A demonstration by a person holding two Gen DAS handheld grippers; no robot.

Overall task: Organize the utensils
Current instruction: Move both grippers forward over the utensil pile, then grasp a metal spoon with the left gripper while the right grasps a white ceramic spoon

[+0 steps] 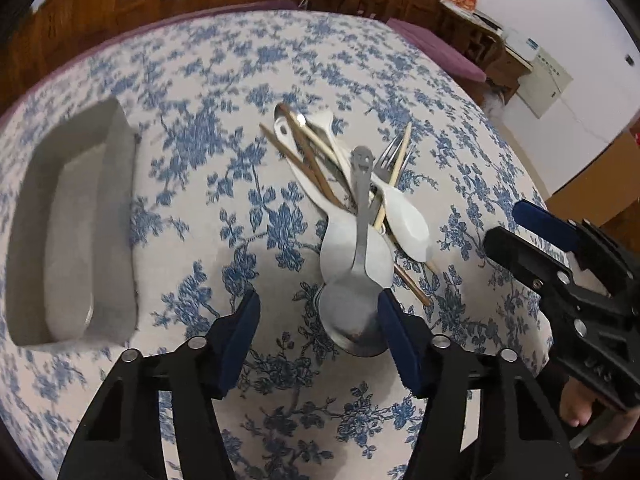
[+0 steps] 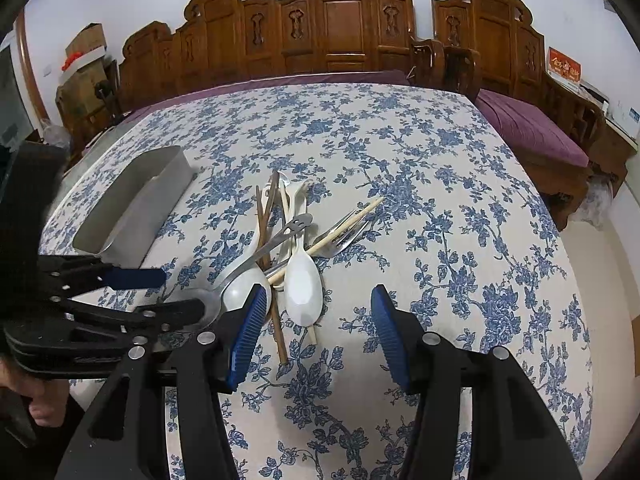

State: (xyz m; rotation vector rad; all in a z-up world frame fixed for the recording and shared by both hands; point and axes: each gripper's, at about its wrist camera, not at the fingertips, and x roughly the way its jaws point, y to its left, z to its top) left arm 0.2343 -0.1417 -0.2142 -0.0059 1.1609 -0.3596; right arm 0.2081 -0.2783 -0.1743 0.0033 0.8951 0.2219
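Tablecloth (image 1: pixel 248 64) with a blue floral print covers the whole work surface. At the far left of it lies a long grey tray (image 1: pixel 120 216), open side up, well apart from the cutlery.

Near the centre sits the utensil pile (image 1: pixel 340 184): brown chopsticks (image 1: pixel 308 164), pale chopsticks (image 2: pixel 352 220), two white spoons, the nearer white spoon (image 2: pixel 302 288) bowl toward the cameras, a fork (image 2: pixel 340 236), and a steel spoon (image 1: pixel 354 312) whose handle end carries a cut-out smiling face. All items cross and touch one another.

Left gripper (image 1: pixel 318 328) points down at the steel spoon. Its blue pads straddle the spoon bowl at a medium gap; the right pad (image 1: pixel 394 324) lies at the bowl's edge, the left pad stands clear of it. No grip is established.

Right gripper (image 2: pixel 318 332) hangs just right of the pile, pads at a medium gap with only cloth between them. Its left pad (image 2: pixel 250 328) overlaps the pile's near edge in view.
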